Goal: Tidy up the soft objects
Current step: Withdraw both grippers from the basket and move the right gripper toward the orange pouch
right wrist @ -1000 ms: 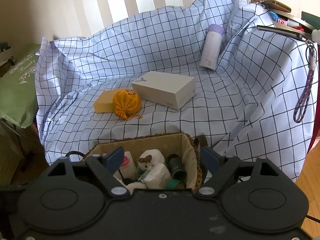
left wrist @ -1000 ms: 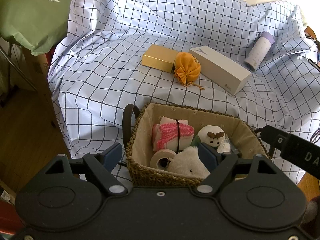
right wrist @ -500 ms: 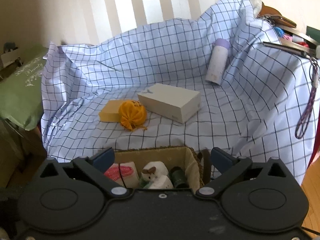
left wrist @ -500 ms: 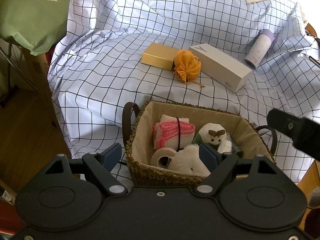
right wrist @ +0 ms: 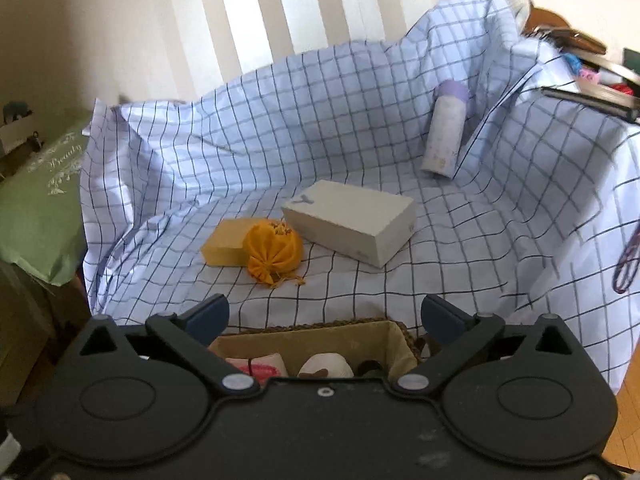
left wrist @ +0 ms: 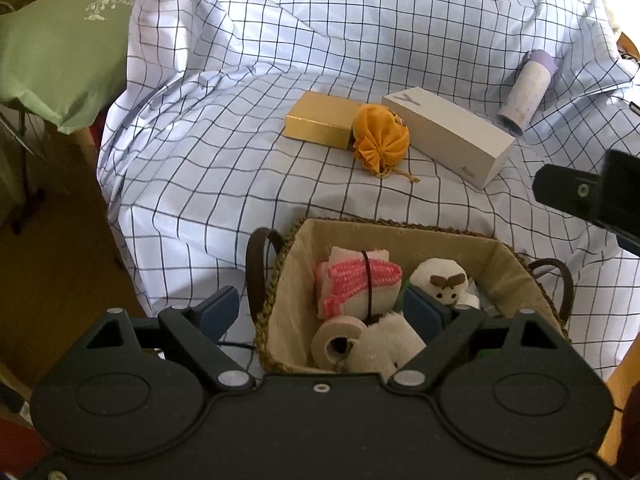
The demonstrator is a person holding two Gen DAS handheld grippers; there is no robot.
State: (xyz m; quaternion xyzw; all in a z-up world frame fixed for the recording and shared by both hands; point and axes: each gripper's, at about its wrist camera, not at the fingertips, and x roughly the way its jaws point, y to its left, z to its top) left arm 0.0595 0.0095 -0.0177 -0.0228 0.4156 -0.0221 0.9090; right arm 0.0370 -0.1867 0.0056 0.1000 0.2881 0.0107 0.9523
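Both sets of jaws are gaping wide, holding nothing — the left gripper (left wrist: pixel 322 306) is hanging over the basket (left wrist: pixel 460 236), the right gripper (right wrist: pixel 326 316) is looking past it. An orange pouch (right wrist: pixel 274 254) is lying between a gold box (right wrist: pixel 224 246) and a white box (right wrist: pixel 350 220), touching both. Judging by that, the right one should be dropping straight down and pinching the gathered neck — not nudging either box.
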